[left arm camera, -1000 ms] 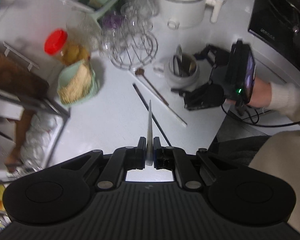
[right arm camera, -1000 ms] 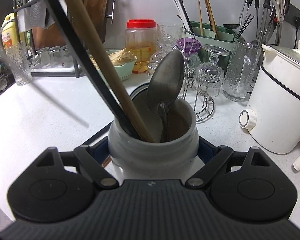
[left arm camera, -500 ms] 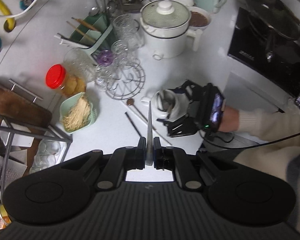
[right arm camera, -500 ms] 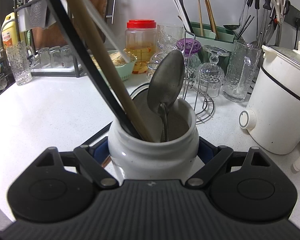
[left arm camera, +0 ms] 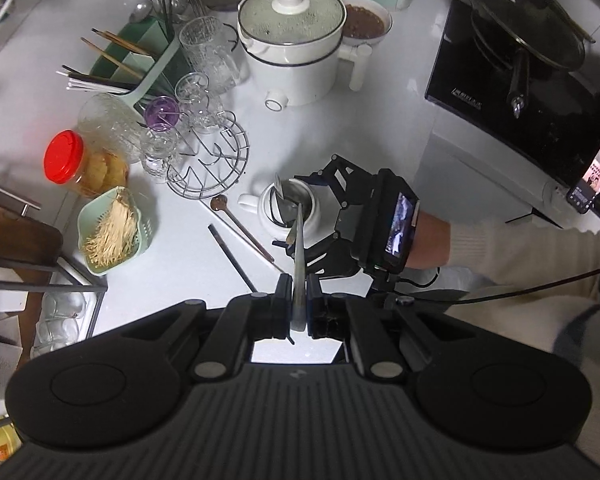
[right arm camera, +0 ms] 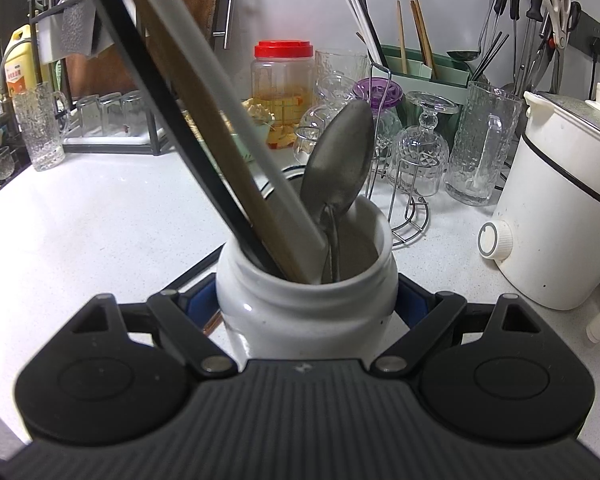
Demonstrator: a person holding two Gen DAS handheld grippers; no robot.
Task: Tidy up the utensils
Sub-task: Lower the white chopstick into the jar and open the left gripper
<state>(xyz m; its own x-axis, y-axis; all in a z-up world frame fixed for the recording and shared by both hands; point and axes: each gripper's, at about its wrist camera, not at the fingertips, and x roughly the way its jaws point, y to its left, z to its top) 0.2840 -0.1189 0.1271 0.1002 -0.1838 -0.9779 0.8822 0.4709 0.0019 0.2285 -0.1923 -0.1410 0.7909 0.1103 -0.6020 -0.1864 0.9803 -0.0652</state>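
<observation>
Above the white counter, left claw pinching a chopstick, right claw clamping the jar.

A white ceramic jar stands upright on the counter, holding a steel spoon, a black, a brown and a pale chopstick. At its 9 o'clock lie a wooden spoon and probably a dark chopstick.

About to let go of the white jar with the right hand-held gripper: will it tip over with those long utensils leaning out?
The white jar looks squat and thick-walled, probably heavy enough to stand. The chopsticks all lean far to one side, so some tipping pull is likely. Its glazed surface may slide on the smooth counter if nudged.
</observation>
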